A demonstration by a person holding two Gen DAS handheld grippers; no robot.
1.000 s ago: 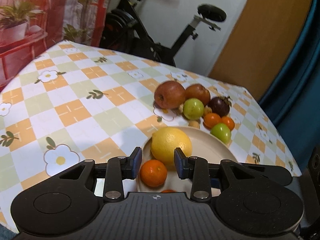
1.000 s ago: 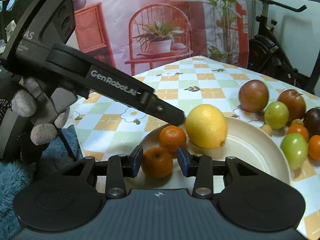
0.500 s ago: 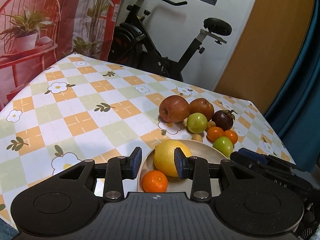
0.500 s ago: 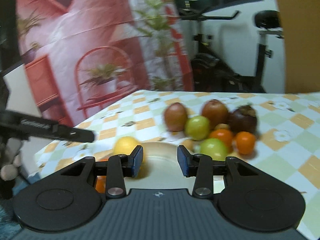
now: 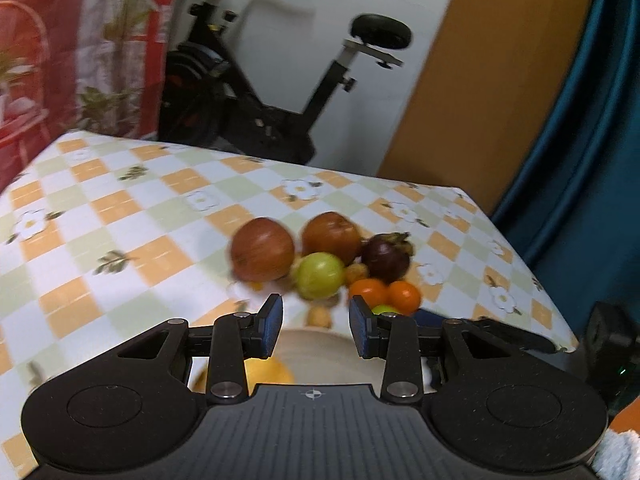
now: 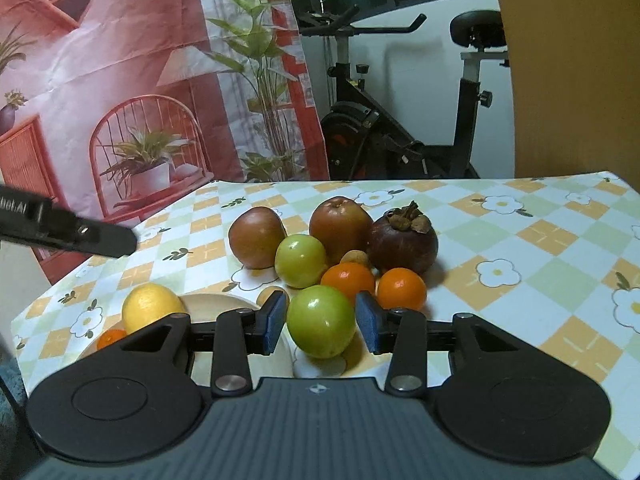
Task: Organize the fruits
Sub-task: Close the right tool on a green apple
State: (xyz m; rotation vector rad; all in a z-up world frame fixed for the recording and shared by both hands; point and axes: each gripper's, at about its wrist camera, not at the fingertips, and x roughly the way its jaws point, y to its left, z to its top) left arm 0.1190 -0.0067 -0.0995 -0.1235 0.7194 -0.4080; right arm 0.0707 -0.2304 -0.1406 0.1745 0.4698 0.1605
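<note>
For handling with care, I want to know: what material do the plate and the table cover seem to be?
Plate: probably ceramic or melamine, cream and matte; it shows no strong glare.
Table cover: likely printed plastic or oilcloth; it lies flat with a soft sheen.

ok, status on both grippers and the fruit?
Right gripper open, straddling near green fruit, pads not touching. Left gripper open, empty, over plate. Oranges crowd close behind.
</note>
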